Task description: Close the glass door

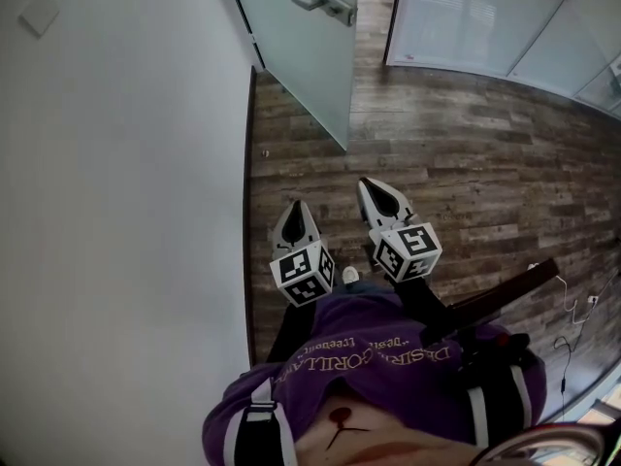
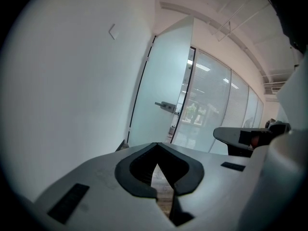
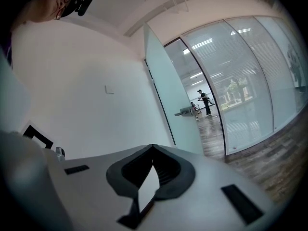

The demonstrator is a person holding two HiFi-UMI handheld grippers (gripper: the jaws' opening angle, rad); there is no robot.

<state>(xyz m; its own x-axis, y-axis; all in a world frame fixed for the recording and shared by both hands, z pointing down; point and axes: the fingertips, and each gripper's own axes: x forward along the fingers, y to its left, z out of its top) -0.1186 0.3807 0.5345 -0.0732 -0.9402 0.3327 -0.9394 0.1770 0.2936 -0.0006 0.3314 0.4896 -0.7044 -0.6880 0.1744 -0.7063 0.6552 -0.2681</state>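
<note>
The frosted glass door (image 1: pixel 301 56) stands open at the top of the head view, hinged by the white wall, with its metal lever handle (image 1: pixel 325 4) facing me. My left gripper (image 1: pixel 297 207) and right gripper (image 1: pixel 369 184) are side by side above the wooden floor, well short of the door, both shut and holding nothing. The left gripper view has its shut jaws (image 2: pixel 156 146) low in the frame, the door (image 2: pixel 156 105) and handle (image 2: pixel 166 106) far ahead. In the right gripper view the gripper (image 3: pixel 153 147) points toward the door (image 3: pixel 168 100) and handle (image 3: pixel 185 112).
A white wall (image 1: pixel 116 163) runs along the left. A curved glass partition (image 1: pixel 485 17) closes the far right. A small door stop (image 1: pixel 265 152) sits on the floor by the wall. Cables (image 1: pixel 572 309) lie at the right. A person (image 3: pixel 204 100) stands far beyond the doorway.
</note>
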